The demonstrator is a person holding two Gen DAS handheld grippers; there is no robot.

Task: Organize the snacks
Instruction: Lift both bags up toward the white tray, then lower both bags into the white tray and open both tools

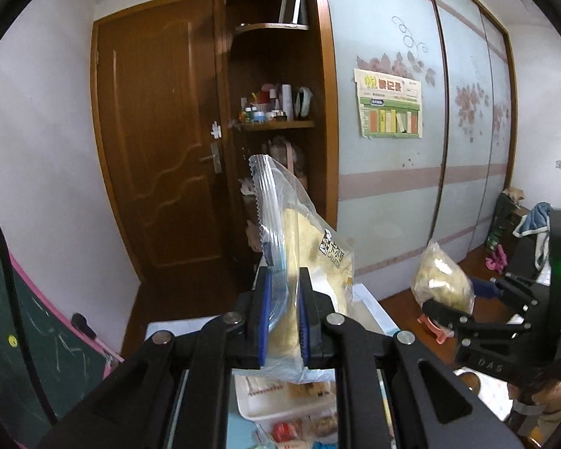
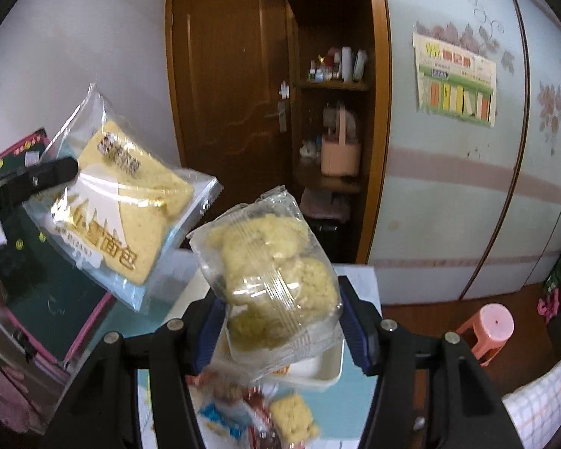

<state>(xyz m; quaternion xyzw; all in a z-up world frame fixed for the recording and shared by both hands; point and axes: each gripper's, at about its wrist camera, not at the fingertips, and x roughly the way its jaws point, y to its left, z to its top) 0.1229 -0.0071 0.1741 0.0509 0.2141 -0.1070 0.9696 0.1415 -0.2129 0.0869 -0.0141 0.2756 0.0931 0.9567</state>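
Observation:
My left gripper (image 1: pixel 283 321) is shut on a clear bread packet (image 1: pixel 310 262) with a yellow slice inside, held up edge-on above the table. The same packet (image 2: pixel 119 209) shows flat at the left of the right wrist view, with the left gripper's finger (image 2: pixel 37 179) on it. My right gripper (image 2: pixel 280 325) is shut on a clear packet of pale yellow cakes (image 2: pixel 273 273), also lifted. In the left wrist view that packet (image 1: pixel 441 280) hangs at the right in the right gripper (image 1: pixel 463 303).
A white tray (image 2: pixel 318 374) sits on the table below, with several loose snack packets (image 2: pixel 258 419) in front of it. A chalkboard with a pink frame (image 2: pixel 48 284) leans at the left. A pink stool (image 2: pixel 486 333) stands on the floor at the right.

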